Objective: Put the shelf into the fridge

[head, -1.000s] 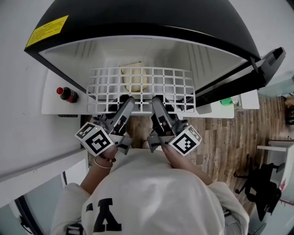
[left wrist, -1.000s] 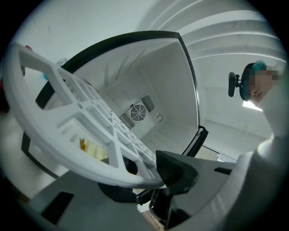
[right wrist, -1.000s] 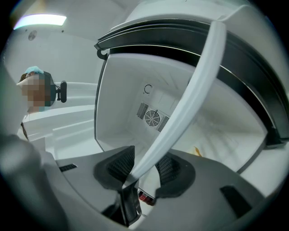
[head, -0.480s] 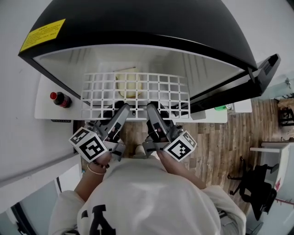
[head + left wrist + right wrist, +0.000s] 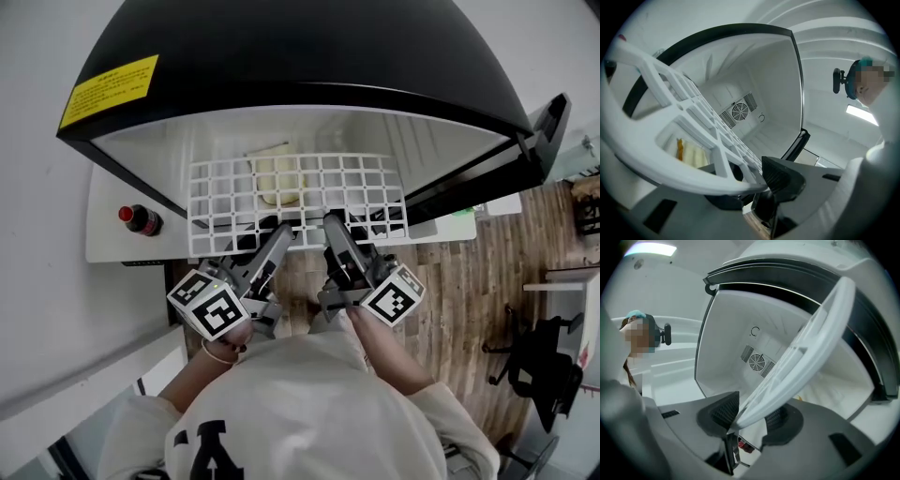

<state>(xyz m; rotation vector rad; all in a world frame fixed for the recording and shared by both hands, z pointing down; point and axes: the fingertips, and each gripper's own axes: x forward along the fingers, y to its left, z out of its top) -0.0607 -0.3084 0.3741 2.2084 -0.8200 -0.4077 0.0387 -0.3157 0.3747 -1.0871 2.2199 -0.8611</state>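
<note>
The white grid shelf (image 5: 300,192) lies level in the mouth of the open black fridge (image 5: 281,56), with its back part inside the white cavity. My left gripper (image 5: 279,236) and right gripper (image 5: 333,225) hold its front rim side by side near the middle. In the left gripper view the shelf (image 5: 693,122) runs in from the left, and its rim sits between the pads of the left gripper (image 5: 757,180). In the right gripper view the shelf (image 5: 806,357) slants up to the right from the right gripper (image 5: 750,416), whose pads clamp the rim.
A pale yellow item (image 5: 278,178) lies in the fridge under the shelf. A dark bottle with a red cap (image 5: 139,219) stands on a white ledge to the left. The black door (image 5: 534,141) hangs open to the right. A round fan vent (image 5: 739,111) marks the back wall.
The head view has swayed a little. Both grippers keep hold of the shelf's front rim, and the shelf stays at the fridge's mouth.
</note>
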